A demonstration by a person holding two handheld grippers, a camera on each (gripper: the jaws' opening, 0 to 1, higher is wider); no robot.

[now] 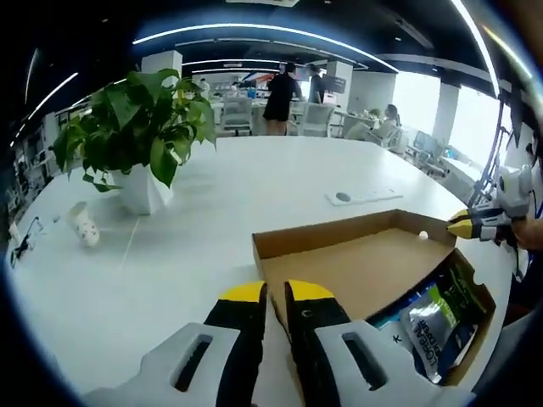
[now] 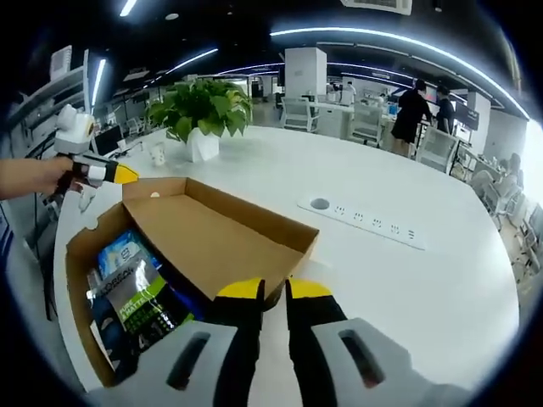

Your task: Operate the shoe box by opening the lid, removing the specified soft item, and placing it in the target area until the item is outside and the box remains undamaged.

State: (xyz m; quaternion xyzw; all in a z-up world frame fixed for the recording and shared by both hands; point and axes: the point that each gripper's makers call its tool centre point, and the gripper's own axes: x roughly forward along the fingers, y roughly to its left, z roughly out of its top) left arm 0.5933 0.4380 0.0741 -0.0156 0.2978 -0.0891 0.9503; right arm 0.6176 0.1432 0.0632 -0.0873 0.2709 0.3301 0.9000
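Note:
A brown cardboard shoe box point(image 1: 477, 298) point(image 2: 79, 280) lies on the white table with its hinged lid point(image 1: 356, 263) point(image 2: 212, 233) swung fully open. Inside the box lie soft packets in blue, green and black point(image 1: 434, 326) point(image 2: 134, 292). My left gripper point(image 1: 277, 293) point(image 2: 125, 175) sits at one corner of the lid, its jaws nearly together over the lid's side wall. At the lid's opposite end, my right gripper point(image 2: 276, 292) point(image 1: 460, 227) is closed over the lid's edge. A hand holds each gripper.
A potted green plant point(image 1: 140, 136) point(image 2: 204, 114) and a paper cup point(image 1: 85, 225) point(image 2: 158, 154) stand on the table beyond the box. A white power strip point(image 1: 365, 197) point(image 2: 365, 222) lies farther out. People stand among desks and chairs at the back point(image 1: 280, 97).

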